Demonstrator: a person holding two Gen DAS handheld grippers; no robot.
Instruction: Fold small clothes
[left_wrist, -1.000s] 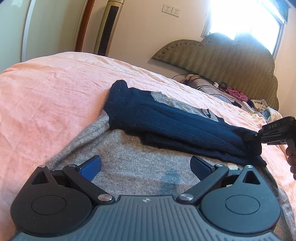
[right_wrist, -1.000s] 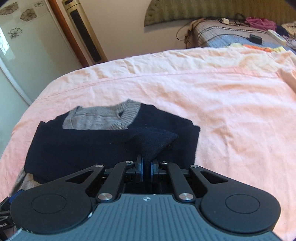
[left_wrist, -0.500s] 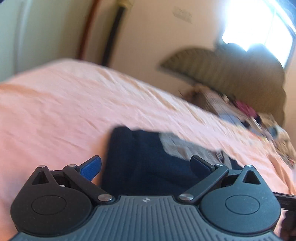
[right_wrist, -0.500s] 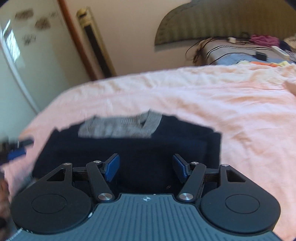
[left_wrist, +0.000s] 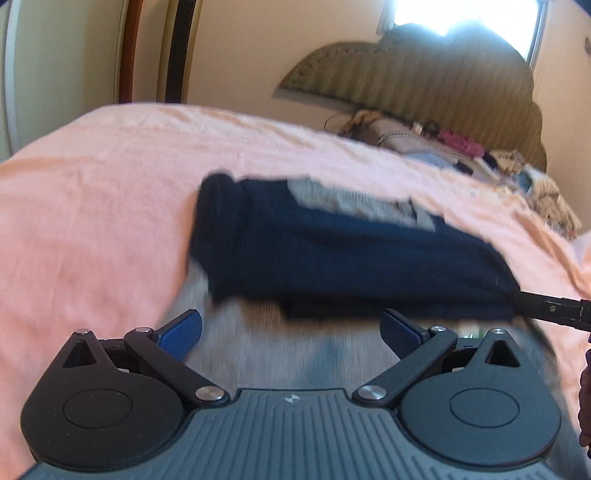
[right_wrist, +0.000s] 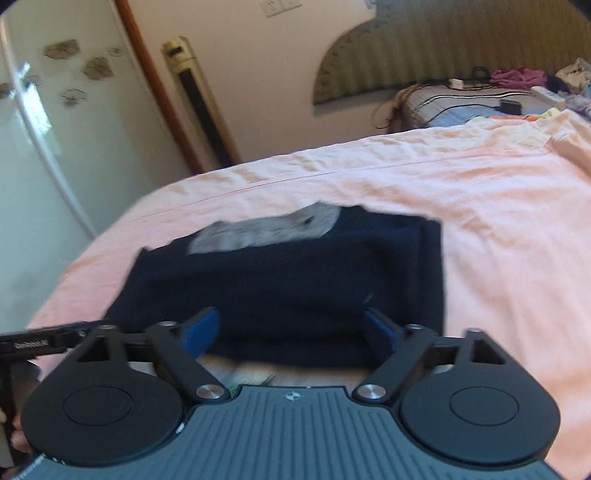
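Navy sweater (right_wrist: 295, 280) mid-bed, pink sheet (right_wrist: 498, 240) around, right gripper (right_wrist: 291, 330) opening

A pink bedsheet (right_wrist: 480, 229), a scalloped headboard (left_wrist: 424, 77), cluttered bedding (right_wrist: 480, 99).

Likely a home bedroom: pink-sheeted bed (left_wrist: 92, 206), padded headboard (left_wrist: 424, 74)

The pink bed (right_wrist: 480, 229) lies bare to the left, right and far side of the folded navy sweater (right_wrist: 295, 280), so a gripper can pass there. At the headboard end a pile of clothes and cables (right_wrist: 498, 92) blocks the way. The left gripper (right_wrist: 22, 345) pokes in near the sweater's left edge.
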